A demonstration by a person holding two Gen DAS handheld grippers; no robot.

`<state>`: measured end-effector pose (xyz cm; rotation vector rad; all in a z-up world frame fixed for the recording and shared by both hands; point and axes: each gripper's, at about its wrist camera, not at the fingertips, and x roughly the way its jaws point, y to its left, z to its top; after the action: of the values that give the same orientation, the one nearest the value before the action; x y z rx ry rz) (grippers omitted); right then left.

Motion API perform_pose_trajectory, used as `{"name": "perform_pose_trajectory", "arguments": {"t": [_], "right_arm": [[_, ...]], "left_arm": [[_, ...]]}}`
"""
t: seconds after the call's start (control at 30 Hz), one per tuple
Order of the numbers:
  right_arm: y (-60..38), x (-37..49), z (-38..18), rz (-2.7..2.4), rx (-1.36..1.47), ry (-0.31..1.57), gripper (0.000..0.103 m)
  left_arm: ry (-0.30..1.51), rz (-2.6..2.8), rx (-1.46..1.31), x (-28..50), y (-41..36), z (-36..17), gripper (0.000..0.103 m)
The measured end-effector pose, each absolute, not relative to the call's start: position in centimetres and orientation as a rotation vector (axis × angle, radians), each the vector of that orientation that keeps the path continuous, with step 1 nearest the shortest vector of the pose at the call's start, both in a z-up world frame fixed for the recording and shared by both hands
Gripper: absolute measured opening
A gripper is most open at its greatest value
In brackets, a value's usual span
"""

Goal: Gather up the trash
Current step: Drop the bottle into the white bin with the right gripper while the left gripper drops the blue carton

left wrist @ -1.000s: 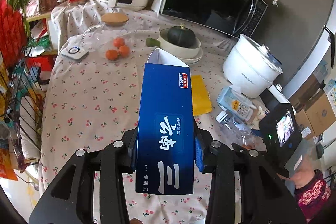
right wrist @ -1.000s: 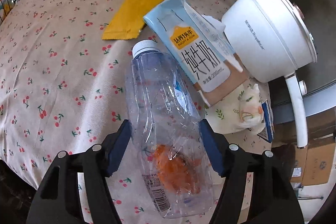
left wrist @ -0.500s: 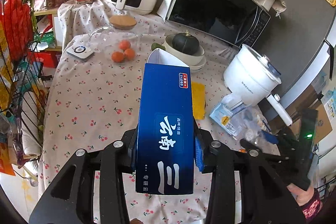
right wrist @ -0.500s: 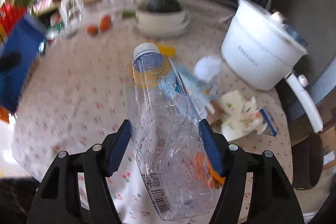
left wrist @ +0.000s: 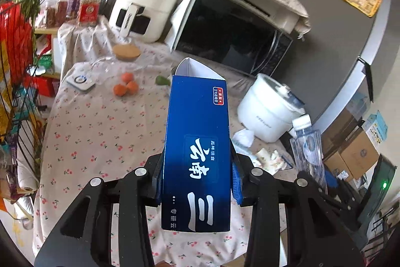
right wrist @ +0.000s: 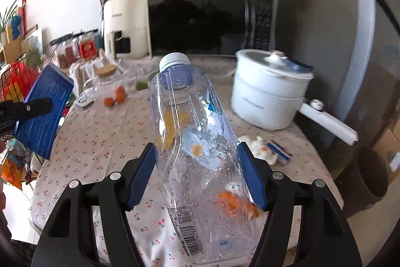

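Left wrist view: left tool (left wrist: 197,182) pinches the blue carton (left wrist: 197,154) above the tabletop (left wrist: 95,121). Right tool (right wrist: 197,174) clamps a crumpled clear bottle (right wrist: 195,154), also lifted clear. Both pieces are collected; next comes carrying them to a bin, none visible, while tissue scraps (right wrist: 262,149) remain.

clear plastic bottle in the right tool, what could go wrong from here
1. The crumpled clear plastic bottle is thin and wet inside; held between the right tool pads only at its lower half, it could buckle or slip out.
2. The left tool holds the tall blue cardboard box near its base, so it may tilt.
3. Box and bottle are both aloft above the cherry-print tablecloth and might collide.
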<state>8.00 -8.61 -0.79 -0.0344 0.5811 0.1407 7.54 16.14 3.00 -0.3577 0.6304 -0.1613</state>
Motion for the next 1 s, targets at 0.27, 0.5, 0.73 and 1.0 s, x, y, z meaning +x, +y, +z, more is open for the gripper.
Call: {"name": "perform_pose_trajectory", "arguments": {"t": [0.27, 0.5, 0.73, 1.0], "right_arm": [[-12.3, 2.8, -2.3, 0.013, 0.012, 0.566, 0.066], [-16.1, -3.1, -5.3, -0.091, 0.032, 0.580, 0.066], [-17.6, -7.1, -8.3, -0.105, 0.009, 0.645, 0.066], [-17.4, -9.6, -10.6, -0.074, -0.009, 0.705, 0.084]], "left_arm": [[0.608, -0.251, -0.328, 5.1, 12.5, 3.3, 0.038], [0.613, -0.323, -0.278, 2.4, 8.7, 2.1, 0.038], [0.663, -0.408, -0.207, 0.8, 4.7, 0.4, 0.038], [0.707, -0.459, -0.146, 0.4, 1.5, -1.4, 0.038]]}}
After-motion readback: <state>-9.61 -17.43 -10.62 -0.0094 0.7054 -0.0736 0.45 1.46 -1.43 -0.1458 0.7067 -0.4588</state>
